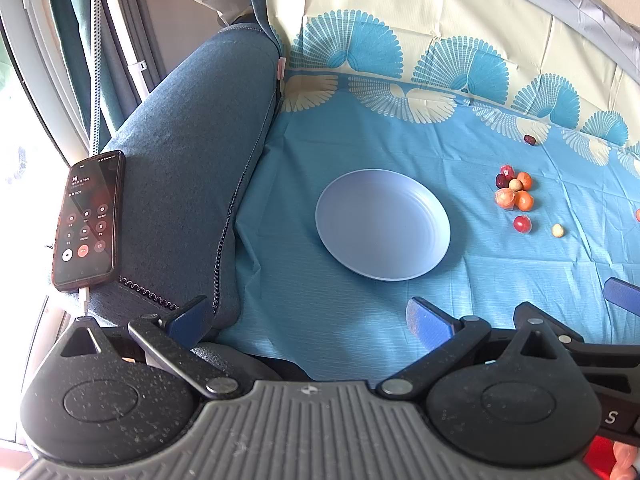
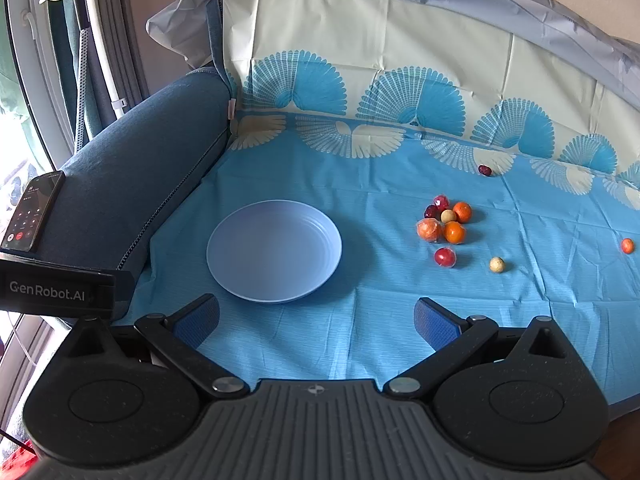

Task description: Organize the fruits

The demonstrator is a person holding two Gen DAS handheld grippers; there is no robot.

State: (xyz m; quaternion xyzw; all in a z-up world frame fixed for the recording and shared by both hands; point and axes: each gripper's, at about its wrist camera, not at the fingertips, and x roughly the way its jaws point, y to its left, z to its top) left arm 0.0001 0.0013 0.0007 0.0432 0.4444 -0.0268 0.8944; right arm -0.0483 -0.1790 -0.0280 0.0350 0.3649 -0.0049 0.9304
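An empty pale blue plate (image 1: 383,224) (image 2: 274,250) lies on the blue cloth. To its right is a cluster of small fruits (image 1: 515,189) (image 2: 447,220): oranges, red ones and a pale one. A red fruit (image 2: 445,257), a pale fruit (image 2: 497,265), a lone orange (image 2: 627,245) and a dark red fruit (image 2: 485,170) lie apart. My left gripper (image 1: 310,320) is open and empty, near the plate's front edge. My right gripper (image 2: 316,320) is open and empty, in front of the plate.
A blue sofa armrest (image 1: 192,168) rises at the left, with a phone (image 1: 89,220) lying on it, its cable hanging down. The patterned cloth (image 2: 360,340) covers the seat and runs up the backrest (image 2: 400,32). A window with curtains is at far left.
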